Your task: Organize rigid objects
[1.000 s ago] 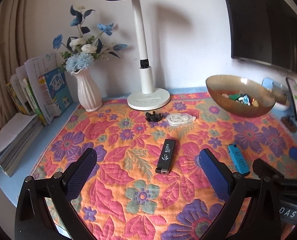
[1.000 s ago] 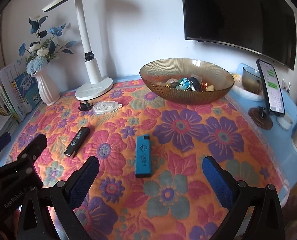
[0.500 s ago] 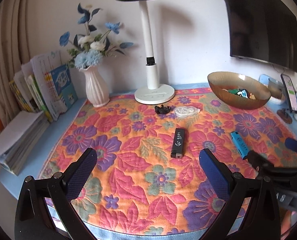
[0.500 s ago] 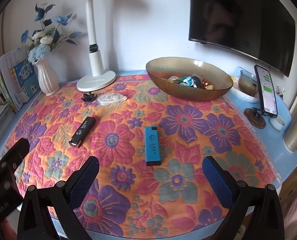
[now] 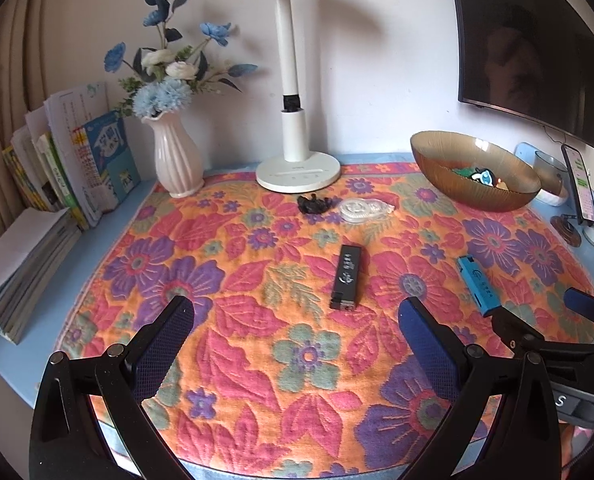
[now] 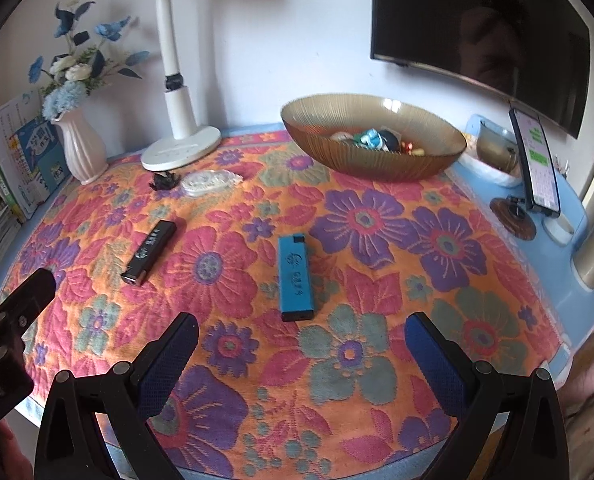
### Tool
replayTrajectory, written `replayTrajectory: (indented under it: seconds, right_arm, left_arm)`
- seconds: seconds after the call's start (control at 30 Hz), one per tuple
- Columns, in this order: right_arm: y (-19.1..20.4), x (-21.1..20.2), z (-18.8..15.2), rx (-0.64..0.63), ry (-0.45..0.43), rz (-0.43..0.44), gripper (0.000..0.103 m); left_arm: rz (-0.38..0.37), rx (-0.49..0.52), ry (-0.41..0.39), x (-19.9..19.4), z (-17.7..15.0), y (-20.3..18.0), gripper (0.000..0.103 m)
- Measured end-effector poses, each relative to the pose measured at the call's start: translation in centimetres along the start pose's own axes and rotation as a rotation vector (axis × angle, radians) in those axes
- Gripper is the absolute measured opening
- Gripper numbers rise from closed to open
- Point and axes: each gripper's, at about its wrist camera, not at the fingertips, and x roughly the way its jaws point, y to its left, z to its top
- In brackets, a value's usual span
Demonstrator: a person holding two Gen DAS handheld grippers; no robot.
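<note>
A black lighter (image 5: 346, 277) (image 6: 149, 251) and a blue lighter (image 5: 478, 286) (image 6: 295, 279) lie on the floral cloth. Further back lie a black hair clip (image 5: 313, 204) (image 6: 165, 181) and a clear correction-tape dispenser (image 5: 363, 209) (image 6: 211, 181). An amber glass bowl (image 5: 449, 160) (image 6: 313, 142) at the back right holds several small items. My left gripper (image 5: 295, 344) is open and empty, above the cloth's near edge. My right gripper (image 6: 301, 354) is open and empty, just short of the blue lighter.
A white desk lamp (image 5: 297, 168) and a pink vase of blue flowers (image 5: 175, 160) stand at the back. Books (image 5: 73, 160) lean at the left. A phone on a stand (image 6: 535, 164) and a glass cup (image 6: 495, 148) are at the right edge.
Both grippers have pulled back and risen, so more of the table shows. Both have stayed open. The objects have not moved.
</note>
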Motion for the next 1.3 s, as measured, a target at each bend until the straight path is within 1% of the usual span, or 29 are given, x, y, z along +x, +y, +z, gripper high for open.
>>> replayTrajectory:
  seconds: [0.1,0.3,0.5,0.6,0.7,0.8,0.9,1.0,1.03,1.1,1.2,1.3]
  right_arm:
    - [-0.5,0.1,0.0,0.018,0.007,-0.010,0.103]
    - [-0.2,-0.5,0.0,0.024,-0.002,-0.017,0.103]
    - [1.8,-1.8,-0.2,-0.030,-0.030,-0.008,0.103]
    - [2.7,-2.6,-0.3,-0.061,-0.055,-0.036,0.103]
    - [3.2,-3.5,-0.3,-0.069,-0.078,-0.034,0.103]
    - [3.4,-4.2,-0.4,-0.063,-0.095,-0.012,0.103]
    - [3.6,-5.1,-0.6,-0.075,-0.127,-0.033,0.103]
    - [3.8,-6.1,-0.7,-0.102,-0.177,-0.094,0.103]
    - [3.6,-6.3,-0.7,-0.106,-0.187,-0.108,0.103]
    - [2.9,-6.4,-0.7,-0.095,-0.197,-0.120,0.103]
    - [1.3,-6.3,-0.6,-0.061,-0.179,-0.077,0.103]
    - [0.0,-5.9,-0.6,-0.026,-0.160,-0.062,0.103]
  left_arm:
    - [-0.015,0.008,0.008,0.1,-0.3,-0.4,0.102]
    - [-0.022,0.032,-0.010,-0.7,-0.7,-0.3,0.102]
    - [-0.027,0.010,-0.038,-1.9,-0.7,0.8,0.102]
    - [-0.022,-0.005,-0.042,-2.3,-0.8,1.5,0.102]
    - [-0.016,-0.014,-0.040,-2.8,-0.8,2.0,0.102]
    - [0.008,-0.010,-0.054,-3.6,-0.7,2.4,0.102]
    - [0.026,-0.013,-0.065,-4.2,-0.7,2.3,0.102]
    - [0.129,0.011,-0.101,-4.7,-0.6,1.1,0.102]
    - [0.147,0.023,-0.111,-4.9,-0.5,0.5,0.102]
    - [0.135,0.022,-0.102,-4.7,-0.2,0.1,0.102]
    - [0.116,0.019,-0.085,-4.4,0.0,-0.5,0.102]
    - [0.123,0.048,-0.076,-4.0,-0.1,-1.7,0.102]
